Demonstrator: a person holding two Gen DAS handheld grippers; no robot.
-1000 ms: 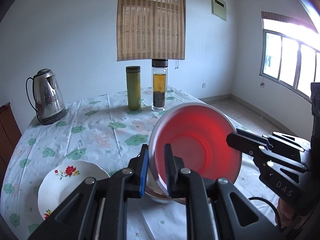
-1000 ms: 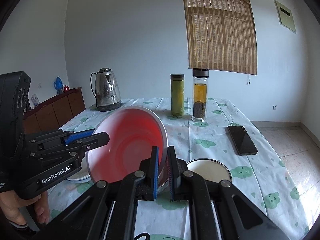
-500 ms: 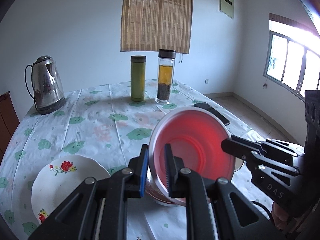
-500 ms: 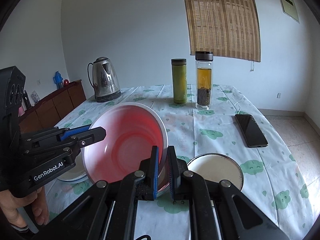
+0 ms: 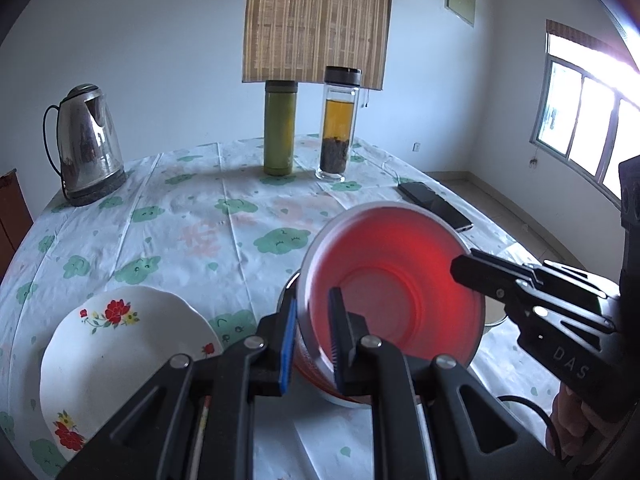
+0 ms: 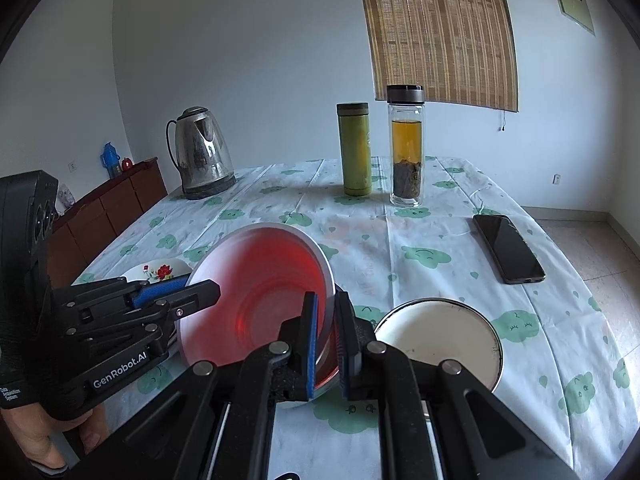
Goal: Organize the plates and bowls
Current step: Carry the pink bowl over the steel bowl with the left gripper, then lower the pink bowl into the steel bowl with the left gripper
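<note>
A red bowl (image 5: 396,292) with a pale rim hangs tilted between both grippers. My left gripper (image 5: 312,336) is shut on its left rim, my right gripper (image 6: 326,340) on its right rim. Each gripper shows in the other's view: the right gripper (image 5: 472,270) and the left gripper (image 6: 208,290). Right beneath the red bowl (image 6: 260,292) sits another reddish bowl (image 5: 320,380) on the table, mostly hidden. To the left lies a white floral plate (image 5: 120,344). On the right stands a white bowl (image 6: 436,340) with a dark metal rim.
The round table (image 5: 180,216) has a cloth with green clouds. At the back stand a steel kettle (image 5: 86,144), a green flask (image 5: 279,128) and a glass tea bottle (image 5: 338,124). A black phone (image 6: 508,248) lies at the right. A wooden cabinet (image 6: 112,208) is beyond the table's left edge.
Both grippers have come down and forward with the red bowl still held between them, bringing it closer over the bowl on the table.
</note>
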